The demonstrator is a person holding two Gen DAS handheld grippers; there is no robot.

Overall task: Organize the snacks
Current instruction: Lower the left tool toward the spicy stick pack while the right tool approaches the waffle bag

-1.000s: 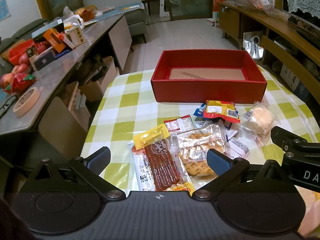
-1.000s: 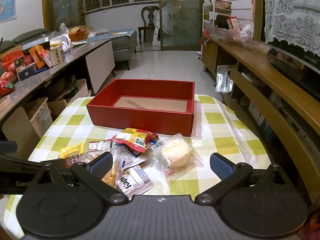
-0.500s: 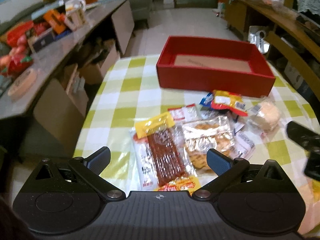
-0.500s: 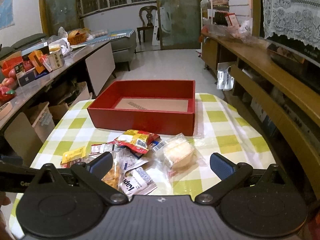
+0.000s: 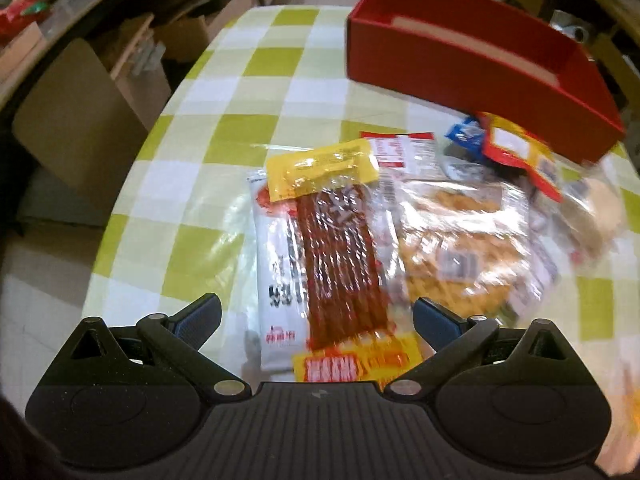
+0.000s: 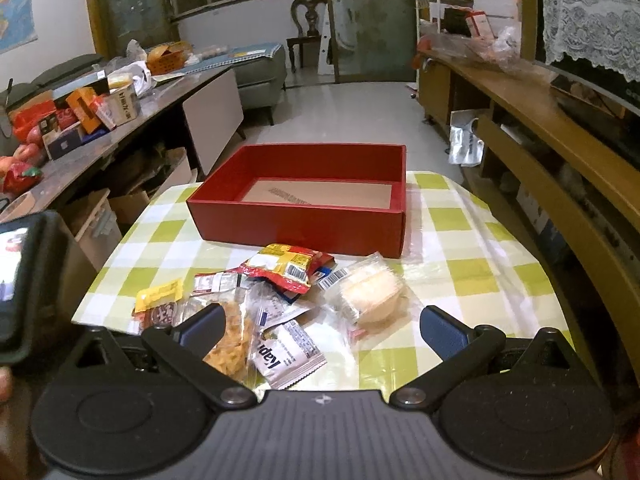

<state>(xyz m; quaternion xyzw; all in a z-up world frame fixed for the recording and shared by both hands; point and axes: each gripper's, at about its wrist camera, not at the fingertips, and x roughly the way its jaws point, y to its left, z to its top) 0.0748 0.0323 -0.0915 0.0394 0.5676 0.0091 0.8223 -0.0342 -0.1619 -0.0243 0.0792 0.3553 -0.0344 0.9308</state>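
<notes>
An empty red box point(image 6: 304, 212) point(image 5: 476, 60) stands at the far side of the checked table point(image 6: 460, 272). Snack packets lie heaped in front of it. In the left wrist view my left gripper point(image 5: 316, 316) is open just above a packet of red spicy strips with a yellow header point(image 5: 336, 252), fingers on either side of it. A clear bag of golden crisps point(image 5: 456, 240) lies to its right. My right gripper point(image 6: 320, 326) is open over the heap, near a round pale cake in clear wrap point(image 6: 368, 290), a red-and-yellow packet point(image 6: 286, 266) and a white sachet point(image 6: 286, 354).
A long counter point(image 6: 104, 120) with boxes and fruit runs along the left. A wooden shelf unit point(image 6: 552, 140) lines the right. Cardboard boxes point(image 5: 80, 128) stand on the floor beside the table's left edge. The left gripper's body point(image 6: 20, 280) shows at the left of the right wrist view.
My left gripper has tilted down and moved closer to the spicy strip packet, which now lies between its open fingers. The right gripper has barely moved.
</notes>
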